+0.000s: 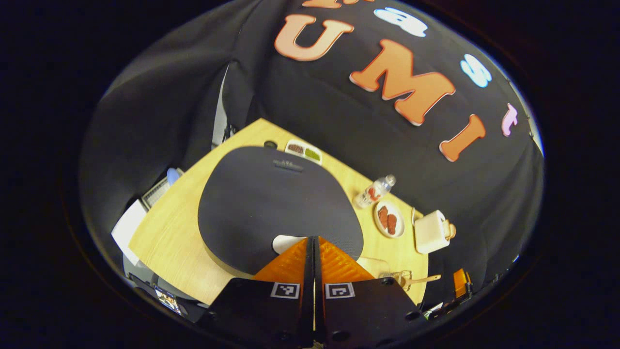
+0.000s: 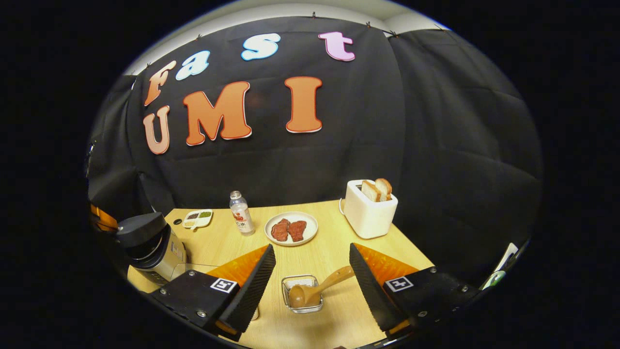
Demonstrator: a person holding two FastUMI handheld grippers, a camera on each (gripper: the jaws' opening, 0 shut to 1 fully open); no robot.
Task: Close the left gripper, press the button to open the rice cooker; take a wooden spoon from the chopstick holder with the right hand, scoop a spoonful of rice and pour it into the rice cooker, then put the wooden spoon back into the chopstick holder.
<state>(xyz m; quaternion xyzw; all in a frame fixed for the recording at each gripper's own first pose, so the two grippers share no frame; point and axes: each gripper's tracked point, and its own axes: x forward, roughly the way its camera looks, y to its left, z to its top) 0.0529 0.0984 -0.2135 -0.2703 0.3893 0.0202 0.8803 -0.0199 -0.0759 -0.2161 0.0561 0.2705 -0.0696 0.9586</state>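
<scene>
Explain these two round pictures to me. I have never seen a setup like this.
A person holds a two-finger gripper in each hand; each carries a camera looking along its jaws. The left gripper view looks down: the left gripper, jaws together, hangs over the dark rice cooker lid. The right gripper view shows the right gripper, jaws apart and empty, facing a wooden spoon in a small holder. On the wooden table stand a toaster, a plate of meat and a bottle.

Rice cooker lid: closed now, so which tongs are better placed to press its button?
Left. The left tongs are shut and poised right over the cooker lid; the right tongs are open, facing the spoon.
</scene>
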